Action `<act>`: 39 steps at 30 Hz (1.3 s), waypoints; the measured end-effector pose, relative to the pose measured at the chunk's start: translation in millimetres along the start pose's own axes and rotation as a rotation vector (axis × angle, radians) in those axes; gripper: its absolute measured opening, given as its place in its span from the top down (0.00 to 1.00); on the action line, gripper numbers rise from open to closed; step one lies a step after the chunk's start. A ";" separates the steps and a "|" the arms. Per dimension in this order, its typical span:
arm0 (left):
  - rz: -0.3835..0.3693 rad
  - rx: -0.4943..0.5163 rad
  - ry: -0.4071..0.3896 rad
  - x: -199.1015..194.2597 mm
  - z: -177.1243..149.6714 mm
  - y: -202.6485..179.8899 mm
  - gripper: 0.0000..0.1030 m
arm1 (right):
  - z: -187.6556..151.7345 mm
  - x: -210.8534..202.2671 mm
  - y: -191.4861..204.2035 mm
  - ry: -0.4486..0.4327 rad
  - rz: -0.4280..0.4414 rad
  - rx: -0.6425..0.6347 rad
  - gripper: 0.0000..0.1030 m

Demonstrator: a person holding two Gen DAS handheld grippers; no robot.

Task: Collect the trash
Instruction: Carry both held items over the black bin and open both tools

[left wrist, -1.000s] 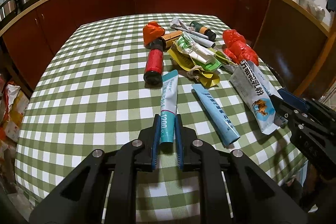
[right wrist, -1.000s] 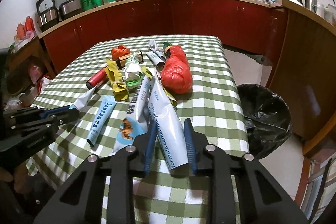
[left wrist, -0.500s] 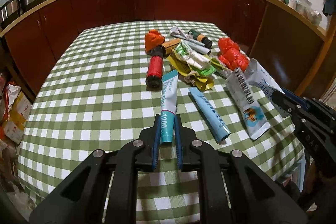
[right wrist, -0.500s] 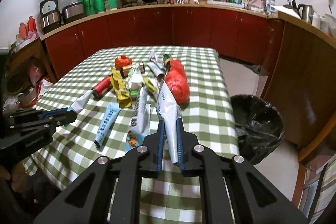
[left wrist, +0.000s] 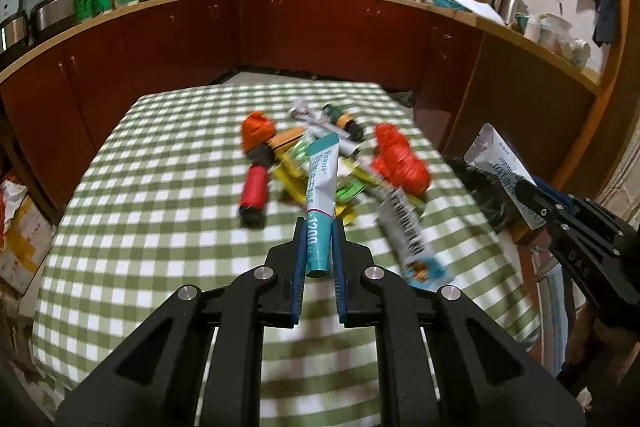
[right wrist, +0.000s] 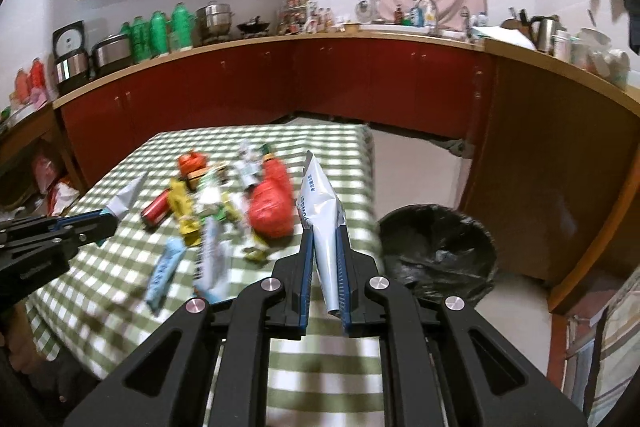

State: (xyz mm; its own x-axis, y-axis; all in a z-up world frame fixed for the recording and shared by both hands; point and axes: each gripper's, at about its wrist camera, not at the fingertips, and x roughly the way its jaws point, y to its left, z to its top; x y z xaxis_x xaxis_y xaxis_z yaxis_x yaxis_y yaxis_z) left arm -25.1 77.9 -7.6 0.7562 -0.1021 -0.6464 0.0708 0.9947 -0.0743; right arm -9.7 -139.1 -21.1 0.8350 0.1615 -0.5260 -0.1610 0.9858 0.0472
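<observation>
- Left gripper (left wrist: 317, 247): clenched on the teal-and-white tube (left wrist: 321, 193), gripping its lower end; tube is lifted off the table and sticks out toward 12 o'clock over the trash pile.
- Right gripper (right wrist: 325, 269): clenched on the silver-white pouch (right wrist: 320, 211), narrow end between the fingers, wide end fanning up toward 12 o'clock, clear of the table.
- Green checked table (left wrist: 160, 227): rest of the trash lies in a blurred heap around centre.
- Heap items, left wrist view: red can (left wrist: 253, 193) at 9 o'clock of the tube, orange crumpled wrapper (left wrist: 257, 129) at 11 o'clock, red plastic bag (left wrist: 400, 161) at 3 o'clock, printed white sachet (left wrist: 412, 239) at 4 o'clock.
- Yellow and green wrappers sit under and behind the tube; too blurred to separate.
- Light blue tube (right wrist: 164, 269) lies flat on the table at 9 o'clock of the right gripper.
- Black-lined bin (right wrist: 438, 247) stands on the floor just beside the table edge, at 3 o'clock of the pouch.
</observation>
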 end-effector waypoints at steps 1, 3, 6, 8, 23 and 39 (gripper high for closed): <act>-0.012 0.006 -0.002 2.2 3.7 -5.2 0.88 | 1.5 0.5 -6.2 -0.005 -0.015 0.008 0.88; -0.030 0.012 -0.001 7.2 9.2 -13.3 0.89 | 3.8 1.8 -16.1 -0.011 -0.042 0.020 0.88; -0.067 0.015 -0.003 16.1 20.3 -28.8 0.89 | 8.8 4.6 -34.8 -0.022 -0.074 0.051 0.88; -0.079 0.034 -0.015 23.1 29.0 -43.5 0.89 | 11.9 7.8 -47.5 -0.031 -0.100 0.071 0.88; -0.111 0.109 0.001 96.6 74.9 -135.8 0.89 | 23.3 40.4 -112.7 -0.052 -0.178 0.174 0.88; -0.058 0.160 0.083 172.9 84.7 -188.8 0.89 | 19.2 80.0 -149.1 -0.029 -0.183 0.218 0.88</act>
State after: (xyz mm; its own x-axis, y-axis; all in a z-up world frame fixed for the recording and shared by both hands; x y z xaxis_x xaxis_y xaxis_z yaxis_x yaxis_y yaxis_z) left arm 147.4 -126.6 -41.0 0.6918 -0.1529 -0.7057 0.2203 0.9754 0.0046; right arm 91.2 -272.2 -53.9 0.8549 -0.0218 -0.5183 0.1082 0.9846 0.1372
